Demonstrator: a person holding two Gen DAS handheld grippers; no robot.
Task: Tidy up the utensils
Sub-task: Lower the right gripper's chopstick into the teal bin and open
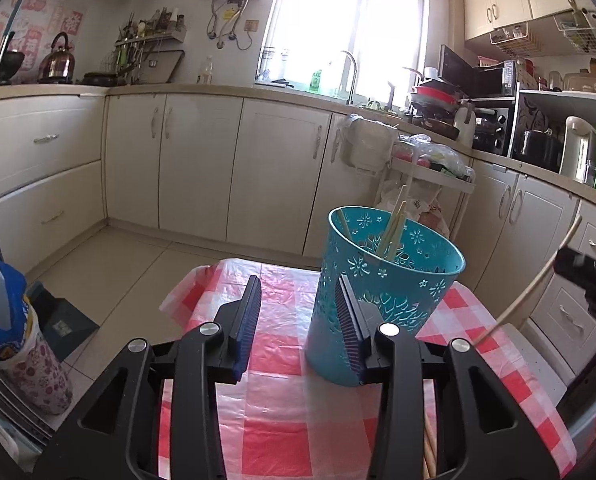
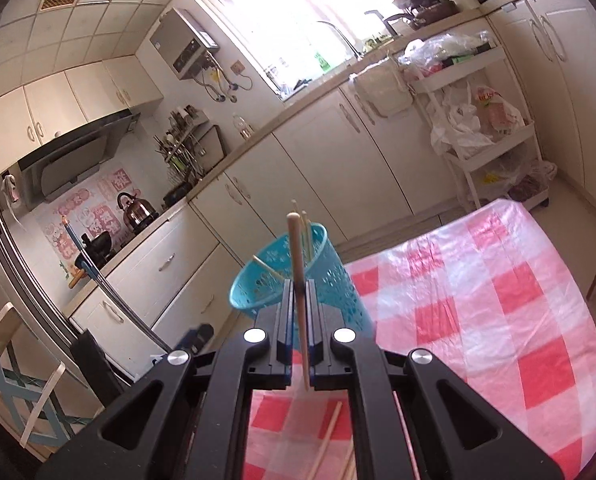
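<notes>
Right fingers (image 2: 284, 312) clamped on one chopstick (image 2: 298, 276), left ones (image 1: 250, 308) parted with nothing between.
The bin (image 1: 382, 296) sits on the checked cloth (image 1: 274, 400), more sticks in it, just beside the left gripper (image 1: 298, 300); the right gripper (image 2: 298, 300) holds its stick near upright.

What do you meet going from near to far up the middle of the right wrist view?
Loose chopsticks on the checked tablecloth → right gripper shut on one chopstick → teal basket holding chopsticks → cabinets → window.
</notes>
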